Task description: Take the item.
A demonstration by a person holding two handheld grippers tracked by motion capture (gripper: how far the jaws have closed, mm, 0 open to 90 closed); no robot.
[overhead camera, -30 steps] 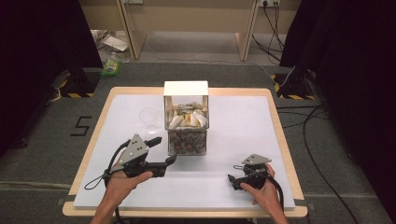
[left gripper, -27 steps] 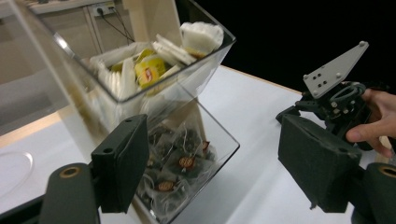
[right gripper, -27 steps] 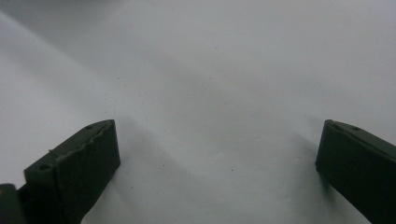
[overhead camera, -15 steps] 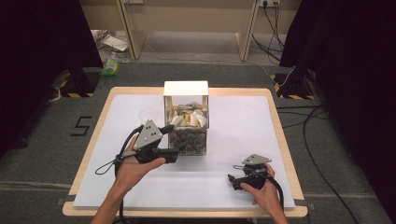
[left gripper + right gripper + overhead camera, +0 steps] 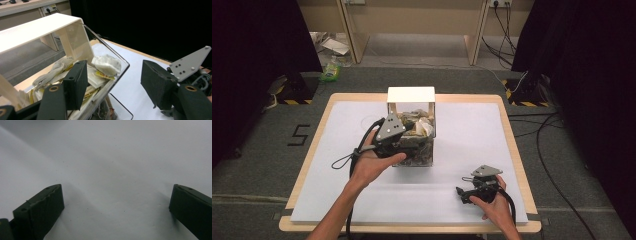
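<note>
A clear box (image 5: 411,131) with a white top (image 5: 410,94) stands mid-table, full of white and yellow paper packets (image 5: 106,65). My left gripper (image 5: 408,145) is raised against the box's front left side. In the left gripper view it (image 5: 115,87) is open, and the box's clear corner (image 5: 126,66) lies between the jaws, one jaw over the packets and the other outside the wall. My right gripper (image 5: 461,192) rests low on the white sheet at the front right. It (image 5: 116,205) stands wide open over bare sheet with nothing between the jaws.
The white sheet (image 5: 472,130) covers a wooden-edged table (image 5: 512,150). Cables (image 5: 557,125) trail on the floor to the right. Litter (image 5: 332,70) lies on the floor at the back left. The right gripper's grey plate (image 5: 190,62) shows beyond my left gripper's outer jaw.
My left gripper has lifted from the table's front left and moved forward and right to the box. The right gripper has stayed put.
</note>
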